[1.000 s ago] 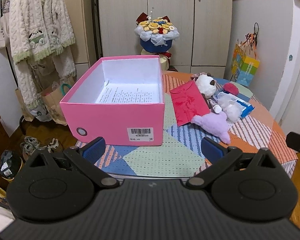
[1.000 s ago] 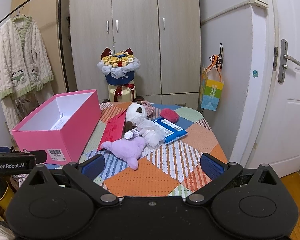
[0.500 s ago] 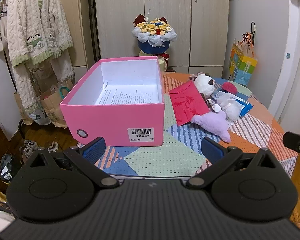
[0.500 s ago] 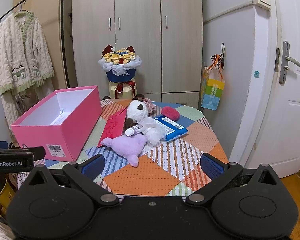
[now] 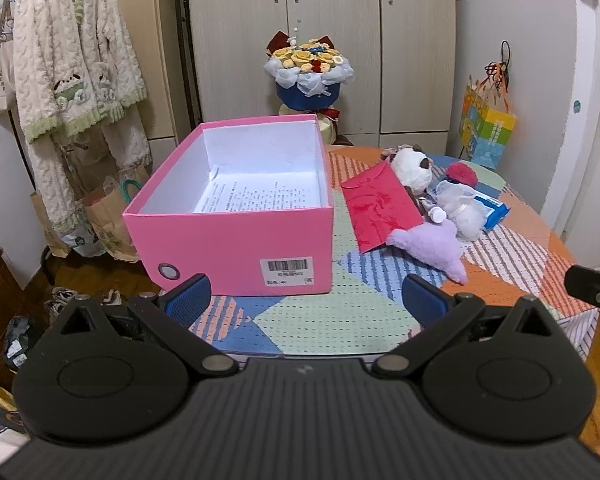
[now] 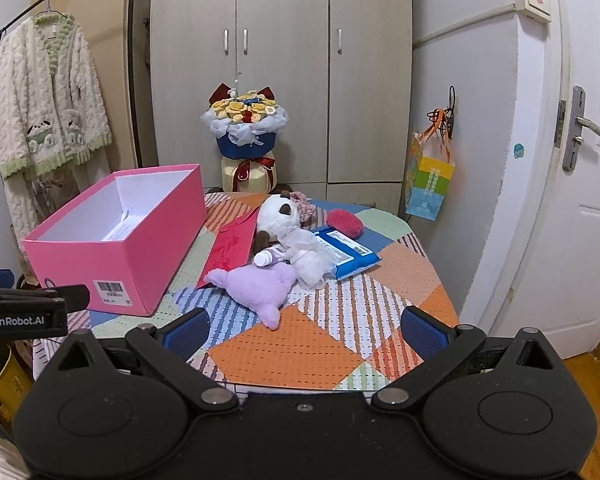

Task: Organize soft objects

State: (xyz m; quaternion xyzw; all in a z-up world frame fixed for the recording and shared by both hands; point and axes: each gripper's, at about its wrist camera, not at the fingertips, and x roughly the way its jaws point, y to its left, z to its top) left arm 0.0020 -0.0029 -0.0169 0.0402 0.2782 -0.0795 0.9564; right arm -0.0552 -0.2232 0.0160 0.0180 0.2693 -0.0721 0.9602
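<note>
A: Left wrist view. Over the last second the camera has crept nearer the table [image 5: 316, 320]; nothing on it has shifted. Left gripper [image 5: 306, 298] fingers spread wide, empty. Pink box [image 5: 236, 240] near left, open, only a printed sheet on its floor. So sorting has not begun, I judge.

B: And the soft things?

A: Heaped right of the box: purple plush [image 5: 432, 244] nearest, panda plush [image 5: 412, 166] behind it, red fuzzy item [image 5: 463, 173] far right. A red envelope [image 5: 380, 210] lies between box and heap.

B: Hidden?

A: Panda's body is covered by the envelope and a white gauzy bundle [image 5: 462, 210].

A: Right wrist view. Likewise a small advance. Right gripper [image 6: 304, 330] wide apart, holding nothing, well short of the purple plush [image 6: 260, 286].

B: Unclear?

A: A small white bottle [image 6: 265, 258] touches the plush; its label is unreadable. A blue packet [image 6: 346, 254] sits partly under the bundle [image 6: 310, 256]. Box [image 6: 116, 256] floor mostly hidden by its near wall.
</note>
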